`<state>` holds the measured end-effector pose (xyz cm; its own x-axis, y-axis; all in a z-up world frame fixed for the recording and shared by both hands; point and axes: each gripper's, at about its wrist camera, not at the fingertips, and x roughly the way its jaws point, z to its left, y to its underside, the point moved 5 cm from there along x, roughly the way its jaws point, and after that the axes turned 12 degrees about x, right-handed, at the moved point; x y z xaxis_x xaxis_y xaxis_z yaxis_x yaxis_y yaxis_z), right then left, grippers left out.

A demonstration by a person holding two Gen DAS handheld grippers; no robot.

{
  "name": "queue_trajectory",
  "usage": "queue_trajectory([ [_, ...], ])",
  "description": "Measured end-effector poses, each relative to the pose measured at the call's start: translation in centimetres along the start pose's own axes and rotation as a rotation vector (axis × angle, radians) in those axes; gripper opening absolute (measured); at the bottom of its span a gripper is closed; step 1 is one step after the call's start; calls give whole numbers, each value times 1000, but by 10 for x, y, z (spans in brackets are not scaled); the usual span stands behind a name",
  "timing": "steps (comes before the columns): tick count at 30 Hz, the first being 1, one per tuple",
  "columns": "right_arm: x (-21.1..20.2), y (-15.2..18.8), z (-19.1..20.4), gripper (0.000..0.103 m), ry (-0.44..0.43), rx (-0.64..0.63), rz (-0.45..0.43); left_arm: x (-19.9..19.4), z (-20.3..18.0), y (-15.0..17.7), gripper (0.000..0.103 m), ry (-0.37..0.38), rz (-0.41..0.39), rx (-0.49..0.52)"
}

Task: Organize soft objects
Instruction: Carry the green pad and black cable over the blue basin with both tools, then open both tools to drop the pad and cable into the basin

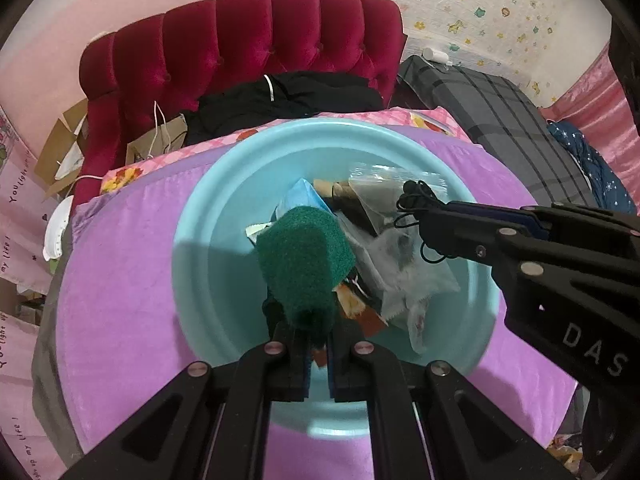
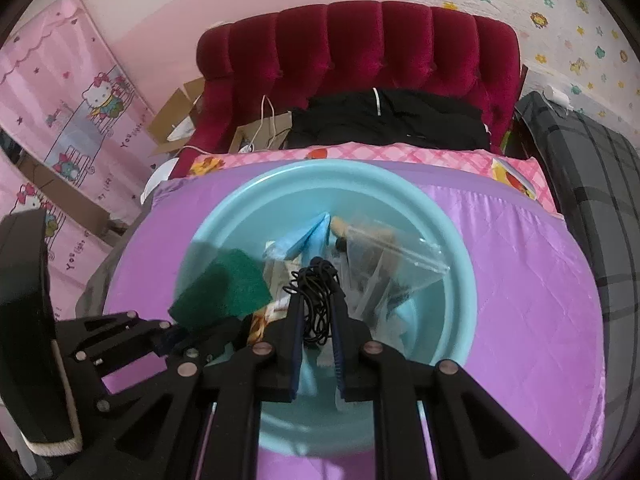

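Both loads hang directly above the blue plastic basin (image 1: 192, 248) on the purple bed cover (image 1: 120, 280). Left gripper (image 1: 316, 344): fingers clamped on a coarse, springy green scrub pad (image 1: 304, 256), its long axis pointing away from them. Right gripper (image 2: 318, 320): fingers pinching a tangle of thin black elastic cord (image 2: 316, 292). Below lie crinkly clear bags (image 2: 392, 264) and a blue mask (image 2: 304, 236).

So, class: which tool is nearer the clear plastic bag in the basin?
Right. The right tool, gripping black cords, hangs just beside the clear plastic bag; the left tool, gripping the green sponge, is farther away.

Both grippers (image 1: 310, 320) (image 2: 316, 300) clamped, angled downward.
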<state>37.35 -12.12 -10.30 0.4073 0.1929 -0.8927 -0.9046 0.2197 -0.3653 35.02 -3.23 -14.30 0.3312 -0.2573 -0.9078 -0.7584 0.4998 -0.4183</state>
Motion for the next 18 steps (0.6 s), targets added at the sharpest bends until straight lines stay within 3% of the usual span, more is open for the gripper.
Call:
queue_trajectory([
  [13,31,-18,-4,15,16,36,12,34,11,-10,5,37,18,-24],
  [16,31,-18,-5,33,7,47,13,34,11,-10,11,23,21,-15],
  [17,30,-18,-6,44,14,52,7,34,11,-10,18,17,26,-10],
  [18,29,-18,-7,49,21,58,1,33,11,-10,32,6,28,-9],
])
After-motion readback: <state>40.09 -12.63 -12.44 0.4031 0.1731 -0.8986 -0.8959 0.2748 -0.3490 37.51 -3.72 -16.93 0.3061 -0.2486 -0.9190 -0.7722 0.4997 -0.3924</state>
